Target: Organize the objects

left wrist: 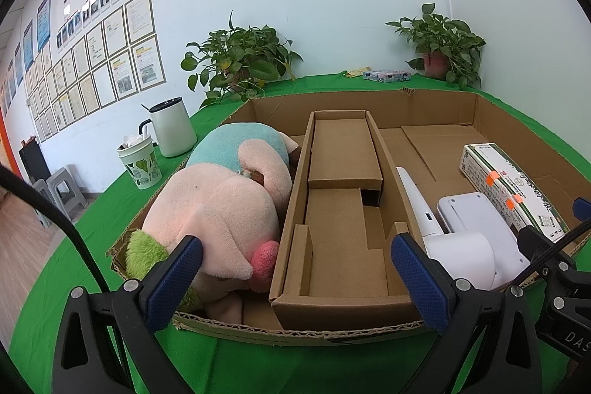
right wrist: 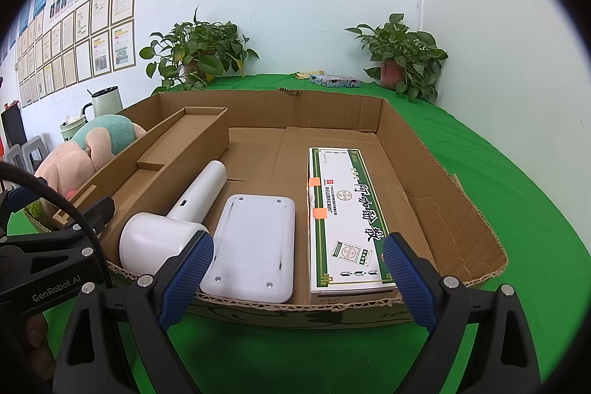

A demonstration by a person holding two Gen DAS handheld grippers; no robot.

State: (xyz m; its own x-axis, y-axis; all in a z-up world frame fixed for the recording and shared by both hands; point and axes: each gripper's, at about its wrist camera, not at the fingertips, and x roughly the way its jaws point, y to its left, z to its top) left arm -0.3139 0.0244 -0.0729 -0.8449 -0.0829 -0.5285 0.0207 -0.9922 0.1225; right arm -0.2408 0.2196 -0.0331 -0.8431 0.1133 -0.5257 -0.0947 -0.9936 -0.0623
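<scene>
Both my left gripper (left wrist: pixel 295 279) and right gripper (right wrist: pixel 297 277) are spread, empty. Reaching into the cardboard tray (right wrist: pixel 439 180), I could bump the green box (right wrist: pixel 343 220) against the white device (right wrist: pixel 253 246).

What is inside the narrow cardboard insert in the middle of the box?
The narrow cardboard insert holds only its own folded cardboard steps and dividers; no object shows. A dark gap under the raised step stays hidden.
</scene>
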